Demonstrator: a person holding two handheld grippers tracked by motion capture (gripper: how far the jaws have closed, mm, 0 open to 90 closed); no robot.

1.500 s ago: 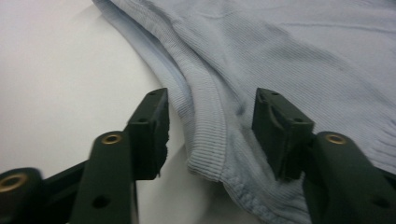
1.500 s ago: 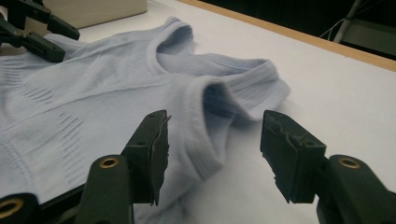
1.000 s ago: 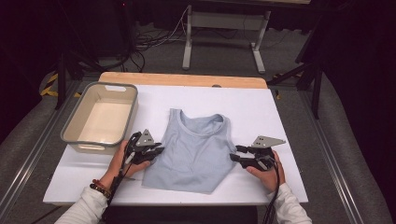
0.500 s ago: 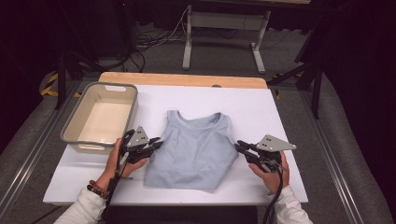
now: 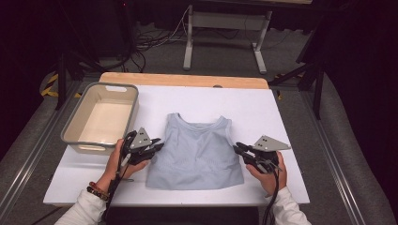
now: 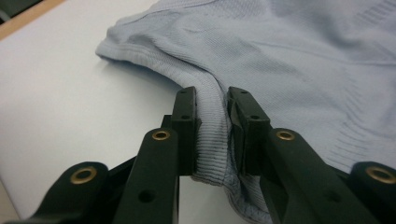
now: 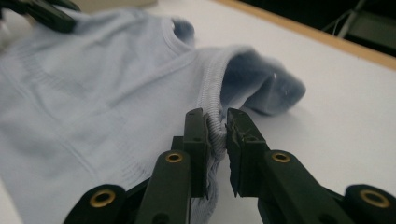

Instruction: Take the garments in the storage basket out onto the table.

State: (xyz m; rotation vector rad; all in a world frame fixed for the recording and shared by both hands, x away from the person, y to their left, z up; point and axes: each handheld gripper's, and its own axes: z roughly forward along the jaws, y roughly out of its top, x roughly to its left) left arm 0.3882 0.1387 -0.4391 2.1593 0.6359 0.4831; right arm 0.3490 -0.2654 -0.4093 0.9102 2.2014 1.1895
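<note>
One pale blue tank top (image 5: 197, 150) is spread at the worktop (image 5: 281, 112) centre. Its 9 o'clock edge is pinched by the left tool (image 5: 152, 151), its 3 o'clock edge by the right tool (image 5: 240, 149), whose jaws have just been closing. Thin hems could slip if pulled unevenly. One bin (image 5: 80, 136) is counted at 10 o'clock.
</note>
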